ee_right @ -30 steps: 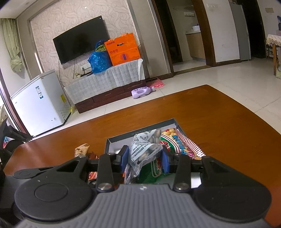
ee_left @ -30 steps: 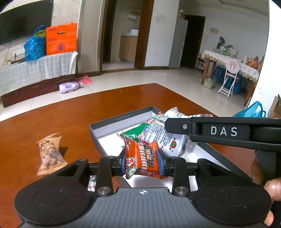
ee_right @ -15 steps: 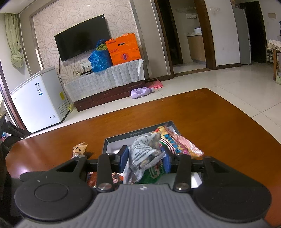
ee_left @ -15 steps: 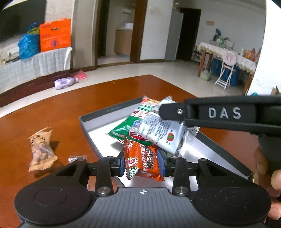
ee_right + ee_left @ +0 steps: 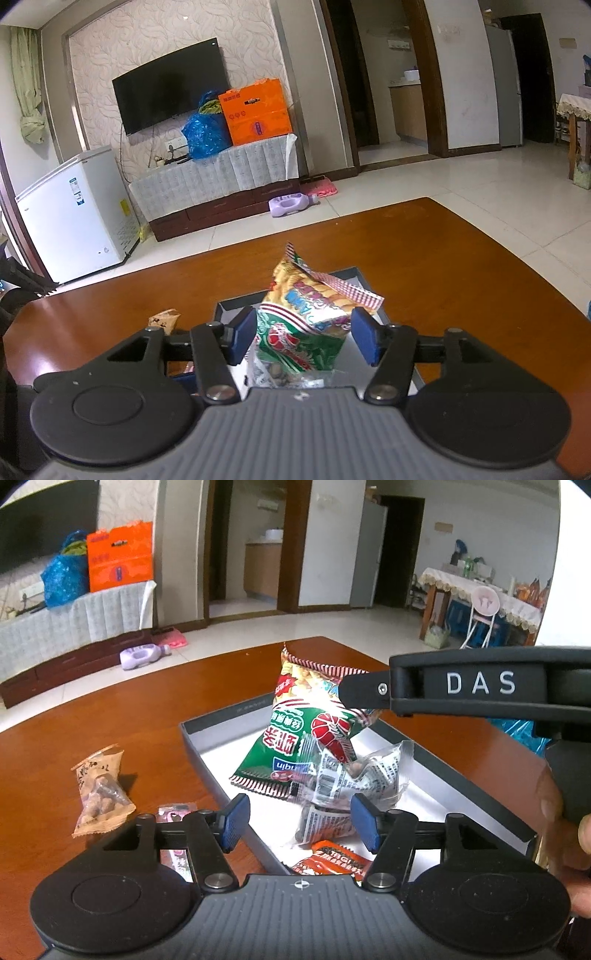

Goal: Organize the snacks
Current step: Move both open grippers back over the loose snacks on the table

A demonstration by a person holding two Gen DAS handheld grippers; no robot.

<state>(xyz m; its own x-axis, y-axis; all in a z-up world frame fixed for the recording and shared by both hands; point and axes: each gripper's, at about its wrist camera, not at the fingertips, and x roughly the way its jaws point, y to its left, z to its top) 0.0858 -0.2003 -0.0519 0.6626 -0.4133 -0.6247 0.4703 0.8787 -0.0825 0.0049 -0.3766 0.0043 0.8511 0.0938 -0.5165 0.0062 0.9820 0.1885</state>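
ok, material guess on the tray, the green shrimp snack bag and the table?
Tray: looks like rigid card or thin board, matte grey walls, pale flat floor, sharp corners; could be plastic.
Green shrimp snack bag: glossy printed plastic film, puffed, with creases and crimped striped ends.
Table: wood or wood veneer, reddish brown, glossy lacquer; it shows soft reflections of the room.

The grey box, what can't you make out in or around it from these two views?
- Left wrist view: the orange packet is half hidden by the left tool's body; the pink packet is mostly behind its finger.
- Right wrist view: the box floor is covered by the green bag and the tool.
- The printing on the clear packet is too small to read.
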